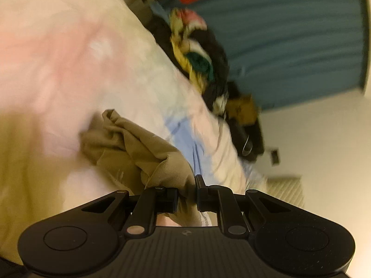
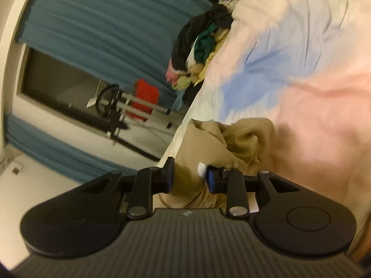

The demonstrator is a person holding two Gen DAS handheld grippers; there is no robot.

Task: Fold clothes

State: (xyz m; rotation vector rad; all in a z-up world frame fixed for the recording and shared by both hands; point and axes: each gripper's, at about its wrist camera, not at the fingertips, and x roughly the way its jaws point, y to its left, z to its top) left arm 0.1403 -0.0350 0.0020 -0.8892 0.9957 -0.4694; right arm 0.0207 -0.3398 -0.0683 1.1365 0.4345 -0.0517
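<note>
Bedding fills most of both wrist views: a soft, wrinkled bedspread (image 1: 69,58) dyed in pale pink, cream and light blue patches, blurred by camera motion. In the left wrist view, going from left to right, the bedspread comes first, then a crumpled tan knit garment (image 1: 129,143) lying bunched on it, and the black left gripper (image 1: 187,192) has its jaws pressed nearly together on a fold of that tan cloth, which bulges up between them. Further right, a heap of mixed clothes (image 1: 197,64) in black, yellow, green and pink sits along the bed's far edge, with a teal pleated curtain (image 1: 289,34) behind it and a cream wall (image 1: 313,139) at the far right. In the right wrist view, the same teal curtain is at the left, a black and silver metal stand (image 2: 116,108) with a red object (image 2: 146,99) behind it stands on the floor beside the bed, and the clothes heap lies at the bed's edge above. Below, the black right gripper (image 2: 189,177) has its blue-padded jaws set partly apart with the tan garment between them; a small white tag (image 2: 201,169) shows on the cloth near the right finger. Whether those pads actually press the fabric cannot be told. The bedspread spreads out to the right.
</note>
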